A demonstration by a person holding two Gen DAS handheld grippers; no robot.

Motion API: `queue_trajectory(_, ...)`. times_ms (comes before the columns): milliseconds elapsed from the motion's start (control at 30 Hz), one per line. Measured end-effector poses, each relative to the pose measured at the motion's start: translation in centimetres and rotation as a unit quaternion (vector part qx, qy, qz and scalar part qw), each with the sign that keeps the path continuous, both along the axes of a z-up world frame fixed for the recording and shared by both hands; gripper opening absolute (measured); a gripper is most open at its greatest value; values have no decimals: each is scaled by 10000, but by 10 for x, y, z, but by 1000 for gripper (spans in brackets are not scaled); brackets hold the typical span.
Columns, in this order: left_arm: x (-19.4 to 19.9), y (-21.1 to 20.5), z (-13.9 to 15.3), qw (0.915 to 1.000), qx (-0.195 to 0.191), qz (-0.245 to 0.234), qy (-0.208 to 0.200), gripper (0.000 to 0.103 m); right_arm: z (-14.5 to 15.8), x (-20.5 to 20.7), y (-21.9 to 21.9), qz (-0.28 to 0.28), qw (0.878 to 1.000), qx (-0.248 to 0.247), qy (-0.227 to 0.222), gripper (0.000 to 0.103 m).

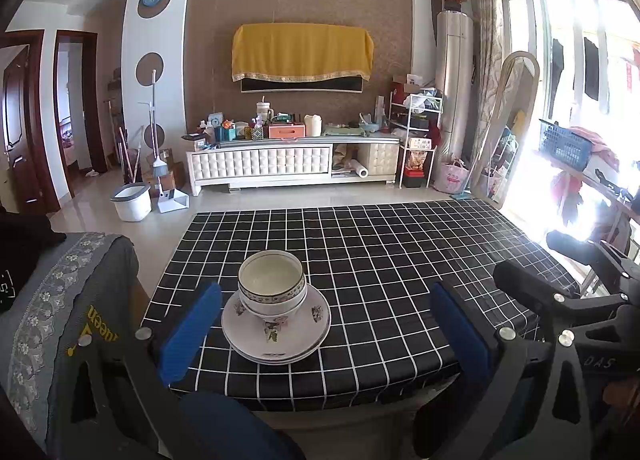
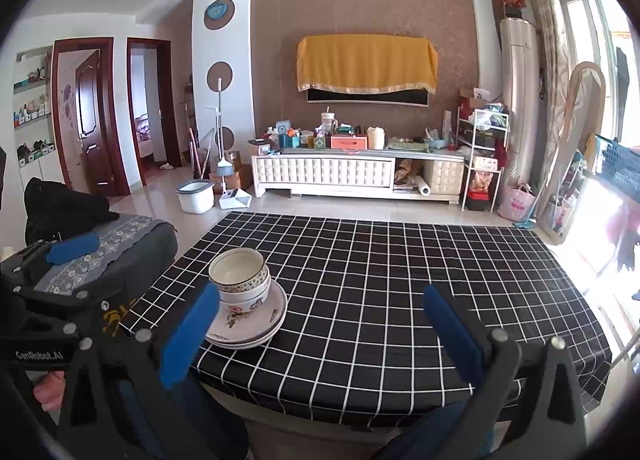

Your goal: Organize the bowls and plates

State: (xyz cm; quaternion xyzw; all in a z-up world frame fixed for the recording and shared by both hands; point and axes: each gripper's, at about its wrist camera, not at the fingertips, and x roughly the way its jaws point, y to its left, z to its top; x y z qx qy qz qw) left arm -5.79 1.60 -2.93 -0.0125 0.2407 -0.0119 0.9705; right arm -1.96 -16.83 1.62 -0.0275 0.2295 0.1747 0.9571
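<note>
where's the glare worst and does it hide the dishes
Left wrist view: the window on the right blows out white, washing over the table's far right corner; the stacked bowls and plates stay clear and sharp. Right wrist view: the same glare sits at the right edge, the dishes are unaffected; fisheye bending curves walls and doorframes in both.

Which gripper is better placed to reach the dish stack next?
Left, probably. The stack of bowls on plates sits between the open left gripper fingers; the open right gripper sees it off beside its left finger.

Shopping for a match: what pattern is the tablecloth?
Black tablecloth with white grid lines; right wrist view.
</note>
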Motion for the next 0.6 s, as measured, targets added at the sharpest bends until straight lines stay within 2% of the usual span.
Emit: queue_trajectory(600,-3,-5,1,10000,-5,38,20,103,0,0,-1,-26,10000,-23,-4,103)
